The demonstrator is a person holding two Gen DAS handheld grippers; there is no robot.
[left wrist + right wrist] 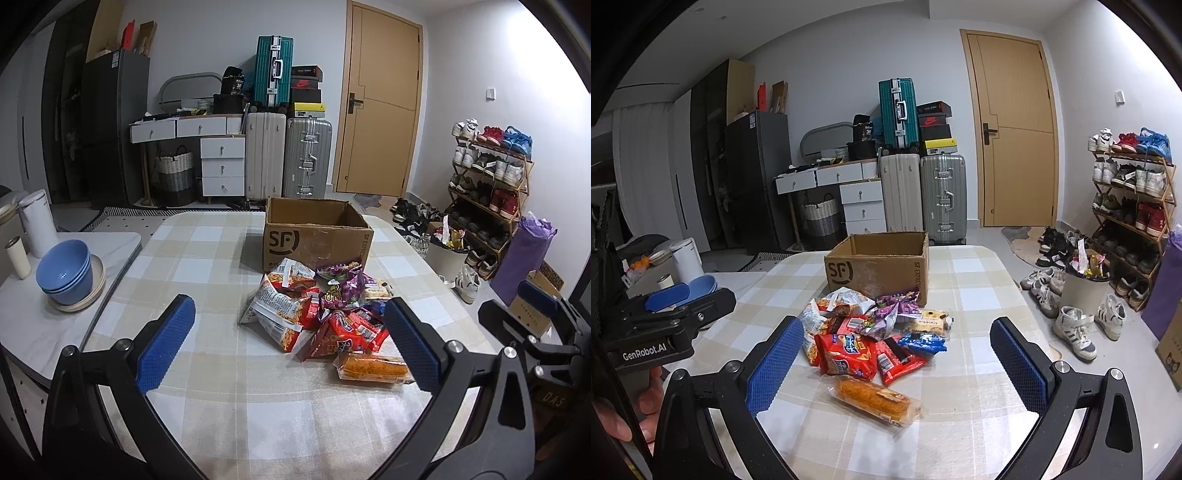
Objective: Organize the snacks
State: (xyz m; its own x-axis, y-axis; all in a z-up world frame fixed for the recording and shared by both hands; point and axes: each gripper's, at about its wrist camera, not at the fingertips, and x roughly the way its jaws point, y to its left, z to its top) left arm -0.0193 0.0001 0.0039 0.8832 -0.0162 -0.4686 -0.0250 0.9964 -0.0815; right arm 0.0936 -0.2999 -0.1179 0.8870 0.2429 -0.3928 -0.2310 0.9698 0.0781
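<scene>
Fingers [768, 369] spread; orange snack [875, 400] lies diagonally.

left wrist: low, near table, facing door | right wrist: likewise | shared: snack pile [325, 314], box [879, 269]

Heaped snack packets [325, 314] before open cardboard box [317, 236]
</scene>
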